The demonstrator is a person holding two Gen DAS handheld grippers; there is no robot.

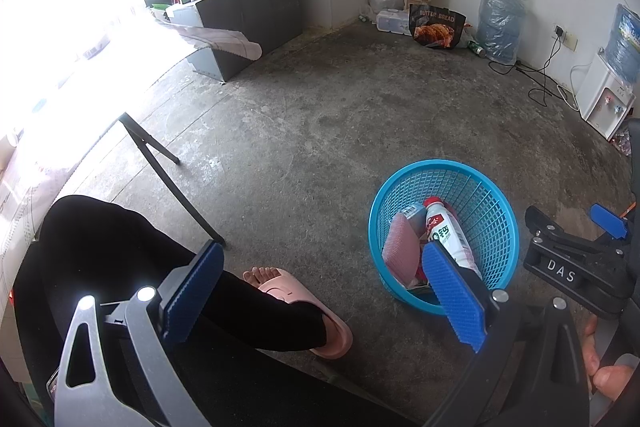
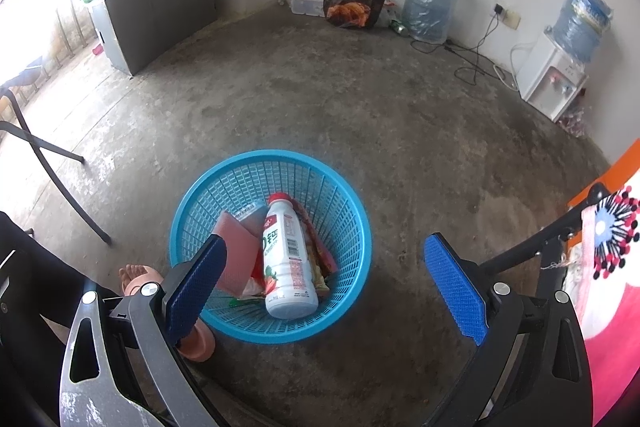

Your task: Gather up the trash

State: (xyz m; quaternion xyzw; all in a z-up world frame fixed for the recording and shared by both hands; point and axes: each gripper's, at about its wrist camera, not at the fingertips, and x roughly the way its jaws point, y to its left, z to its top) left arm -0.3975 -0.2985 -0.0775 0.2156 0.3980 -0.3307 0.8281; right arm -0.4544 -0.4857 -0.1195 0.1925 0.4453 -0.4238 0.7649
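Observation:
A blue mesh basket stands on the concrete floor. Inside it lie a white drink bottle with a red cap, a pink packet and some crumpled wrappers. My right gripper hovers above the basket, open and holding nothing. In the left wrist view the basket is at lower right, with the bottle and pink packet inside. My left gripper is open and holds nothing, left of the basket above bare floor. The right gripper's black body shows beside the basket.
A person's leg in black trousers and a pink slipper are close on the left. Folding table legs stand behind. A grey cabinet, a bread bag, a water jug, a dispenser and cables line the walls. Pink cloth hangs at right.

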